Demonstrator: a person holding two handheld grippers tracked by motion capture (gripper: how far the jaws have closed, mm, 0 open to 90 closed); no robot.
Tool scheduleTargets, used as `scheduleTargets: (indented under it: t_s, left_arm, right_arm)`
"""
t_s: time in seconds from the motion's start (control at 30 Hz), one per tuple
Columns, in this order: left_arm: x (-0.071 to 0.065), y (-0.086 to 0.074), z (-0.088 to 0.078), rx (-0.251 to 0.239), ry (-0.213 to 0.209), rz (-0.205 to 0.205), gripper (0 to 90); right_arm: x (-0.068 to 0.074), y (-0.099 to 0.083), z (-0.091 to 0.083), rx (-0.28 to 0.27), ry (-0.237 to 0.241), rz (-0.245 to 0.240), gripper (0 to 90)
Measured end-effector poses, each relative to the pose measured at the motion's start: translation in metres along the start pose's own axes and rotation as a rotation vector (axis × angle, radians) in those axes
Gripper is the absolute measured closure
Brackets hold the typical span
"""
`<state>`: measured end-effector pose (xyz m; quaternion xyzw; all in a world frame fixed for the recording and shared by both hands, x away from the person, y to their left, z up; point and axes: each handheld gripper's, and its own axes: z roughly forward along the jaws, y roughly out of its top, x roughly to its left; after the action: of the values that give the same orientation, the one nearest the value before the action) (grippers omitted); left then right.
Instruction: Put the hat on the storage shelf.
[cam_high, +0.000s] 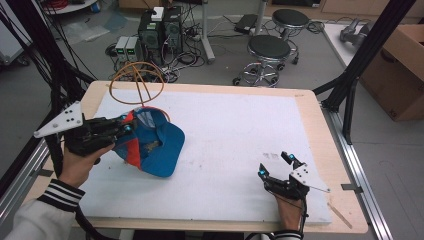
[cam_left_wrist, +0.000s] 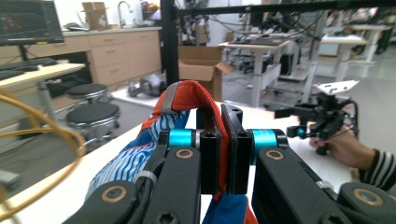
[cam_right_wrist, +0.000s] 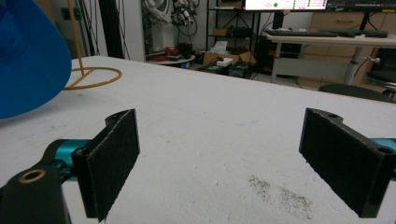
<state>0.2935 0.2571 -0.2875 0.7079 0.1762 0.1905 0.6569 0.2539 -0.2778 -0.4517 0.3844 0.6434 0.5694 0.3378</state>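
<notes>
Your left gripper (cam_high: 125, 128) is clamped on a fold of the cap (cam_high: 150, 142); in the left gripper view its jaws stand nearly together, with the orange-red fabric of the cap (cam_left_wrist: 187, 100) pinched between them and rising above their tips. Your right gripper (cam_high: 276, 165) rests near the table's front right corner, jaws wide apart and holding nothing; its fingertips (cam_right_wrist: 114, 158) frame only bare white mat (cam_right_wrist: 224, 135).

The cap lies toward the left edge of the table (cam_high: 320, 130), on the white mat (cam_high: 225, 140), partly lifted at the gripped side and turned so that its inside faces up. It is blue, with orange-red panels and a blue-and-white patterned lining; its rounded blue brim (cam_high: 167, 155) points toward the table's middle. Just behind it, near the back left corner, stands a yellow wire stand (cam_high: 136, 82) of hoops, close to the cap but seemingly not touching it.

Judged from these views, the cap is light and soft: the crown folds and sags under a pinch, so it will drape rather than hold its shape. The brim looks stiffer and should offer a firmer hold for the free gripper. The cloth is unlikely to slip in padded jaws, and nothing about it appears fragile.
</notes>
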Motion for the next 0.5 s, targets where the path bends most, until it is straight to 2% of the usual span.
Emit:
scheduleTargets:
  t_s: [0.13, 0.33, 0.5]
  left_arm:
    - [0.003, 0.007, -0.008, 0.028, 0.026, 0.02, 85.9]
    - [0.005, 0.004, -0.02, 0.081, 0.058, 0.031, 86.0]
    - [0.003, -0.001, -0.016, 0.101, 0.065, 0.026, 86.1]
  right_arm:
    - [0.0, 0.0, 0.0, 0.001, -0.001, 0.0, 11.4]
    - [0.0, 0.0, 0.0, 0.0, -0.002, -0.001, 11.4]
    - [0.0, 0.0, 0.0, 0.002, -0.004, -0.005, 11.4]
